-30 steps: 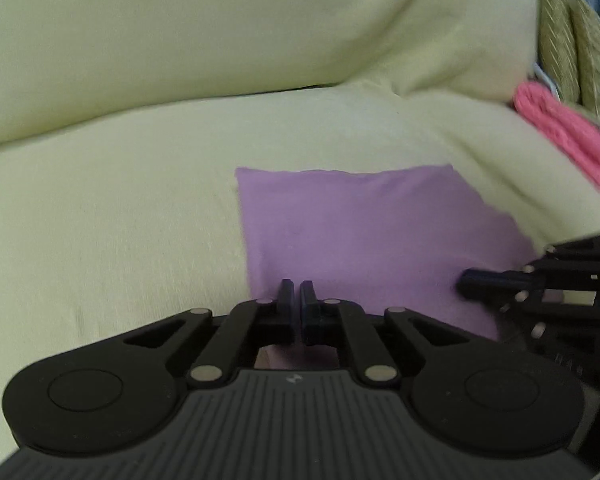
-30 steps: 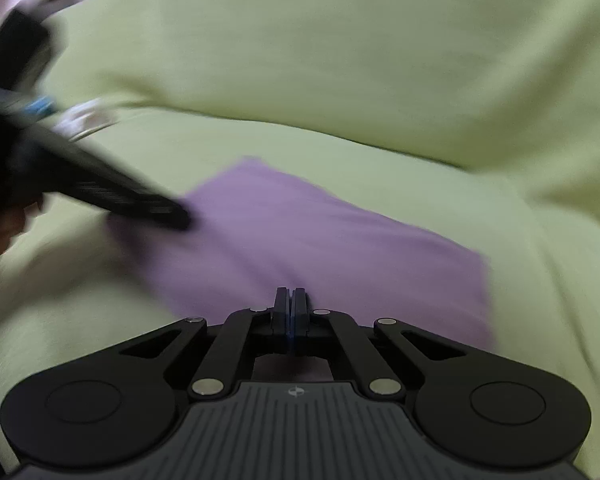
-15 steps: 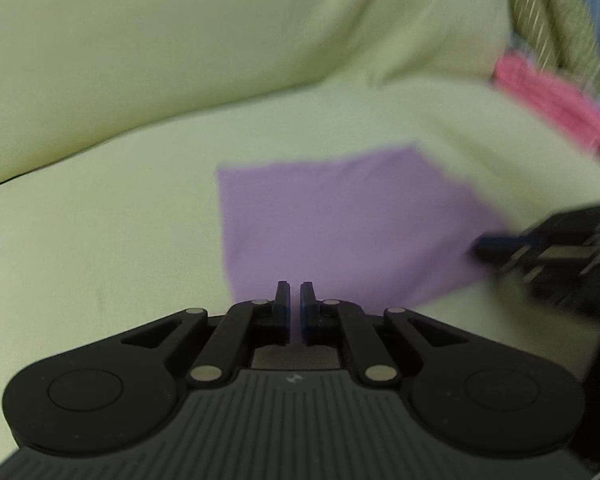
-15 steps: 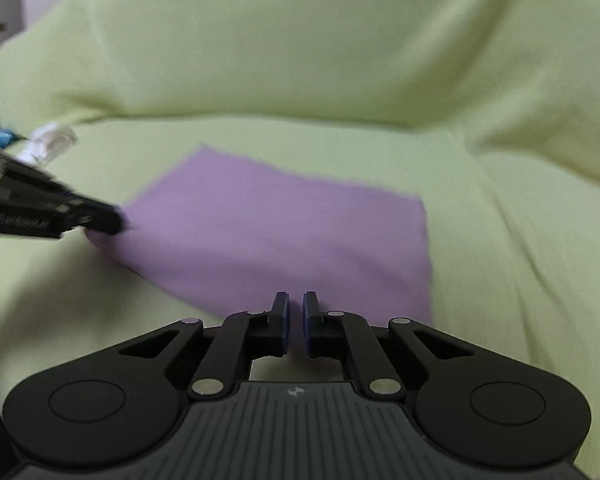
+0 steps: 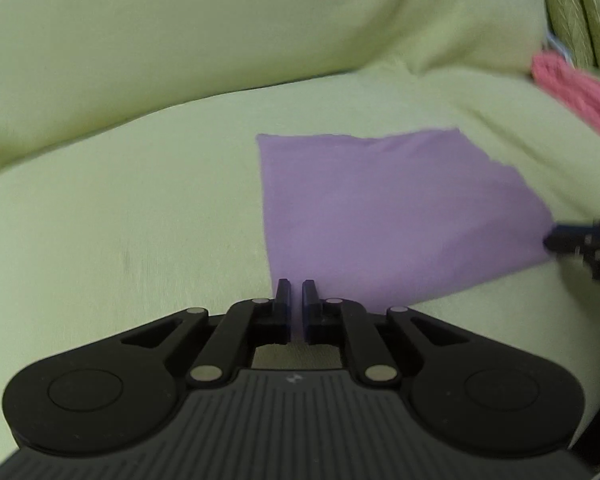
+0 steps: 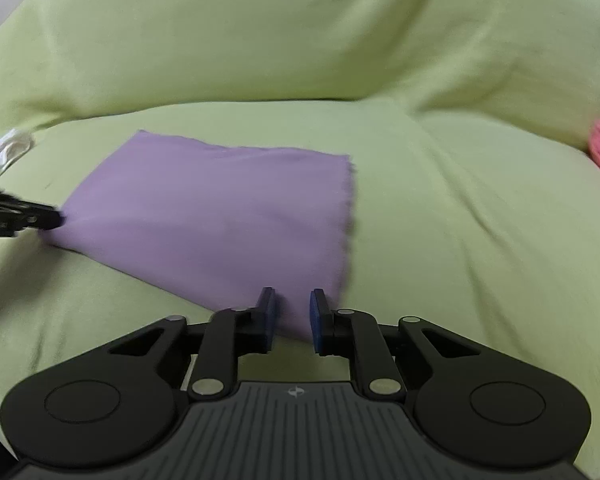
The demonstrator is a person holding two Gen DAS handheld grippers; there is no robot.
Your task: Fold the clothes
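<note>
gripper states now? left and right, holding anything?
Left hand-held gripper: barely parted, gripping nothing, at the purple cloth's near corner.
Right hand-held gripper: open, just been opening, over the cloth's other corner.

Soft even daylight, faint shadows; slight motion blur, fisheye-bent edges.

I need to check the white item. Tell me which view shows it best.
Right wrist view: the white item lies at the left edge on the green cover, beyond the purple cloth. The left wrist view does not show it.

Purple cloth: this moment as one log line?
purple cloth: flat on green cover | left gripper: barely open, empty | right gripper: just opening, empty
</note>
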